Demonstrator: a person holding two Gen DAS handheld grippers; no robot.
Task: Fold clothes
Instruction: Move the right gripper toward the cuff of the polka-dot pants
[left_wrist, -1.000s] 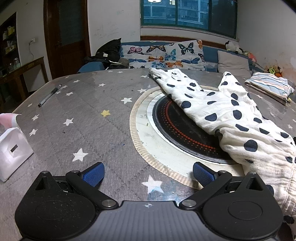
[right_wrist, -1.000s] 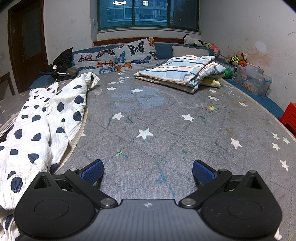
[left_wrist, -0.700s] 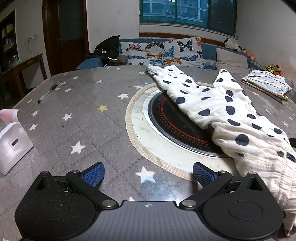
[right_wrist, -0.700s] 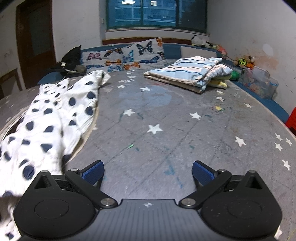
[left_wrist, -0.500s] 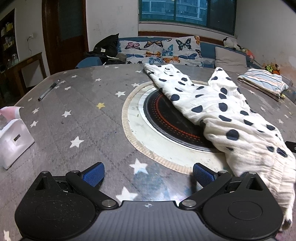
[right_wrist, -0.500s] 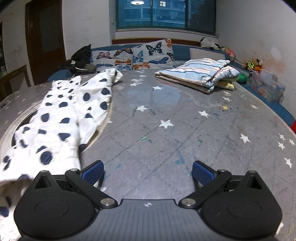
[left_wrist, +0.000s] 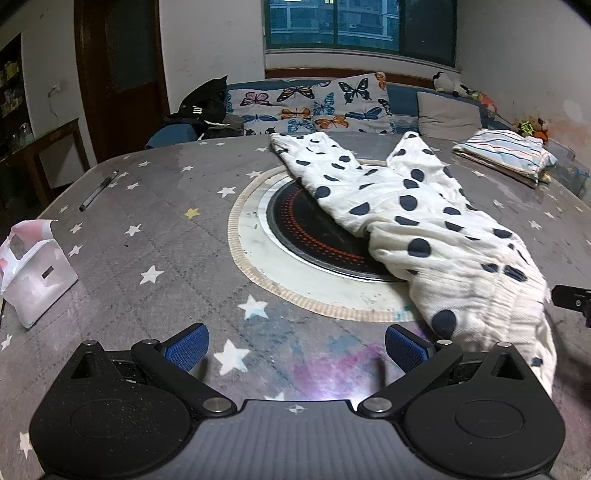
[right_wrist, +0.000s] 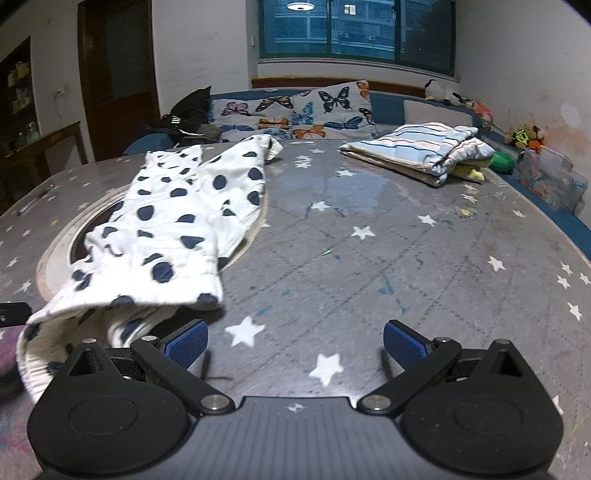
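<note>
1. Left gripper (left_wrist: 297, 343) has its blue pads spread wide with nothing between them, just star-print tablecloth (left_wrist: 155, 236) underneath. Its right-hand pad sits just beside the waistband end of the polka-dot pants (left_wrist: 436, 236), but I can't tell if it's actually touching.

2. Right gripper (right_wrist: 295, 341) is the same deal: wide open, empty, hovering over bare cloth. The near end of the pants (right_wrist: 173, 236) lies bunched just off its left-hand pad, and that end looks a bit lifted and blurry.

3. The pants are white with dark navy dots. They're lying partly over the round black cooktop (left_wrist: 310, 229) set in the middle of the table, covering its right side. Both legs run away from the grippers past the cooktop toward the far edge of the table.

4. Right of the cooktop, near the far edge, there's a folded striped garment (right_wrist: 413, 151) sitting well apart from the pants.

5. Left of the cooktop: a pen (left_wrist: 98, 192) out toward the far-left edge, and a white box thing (left_wrist: 35, 273) closer in on the left edge.

6. Beyond the cooktop, past the table, a bench with butterfly pillows (left_wrist: 314, 107) and a black bag (left_wrist: 205, 105) next to them.
</note>
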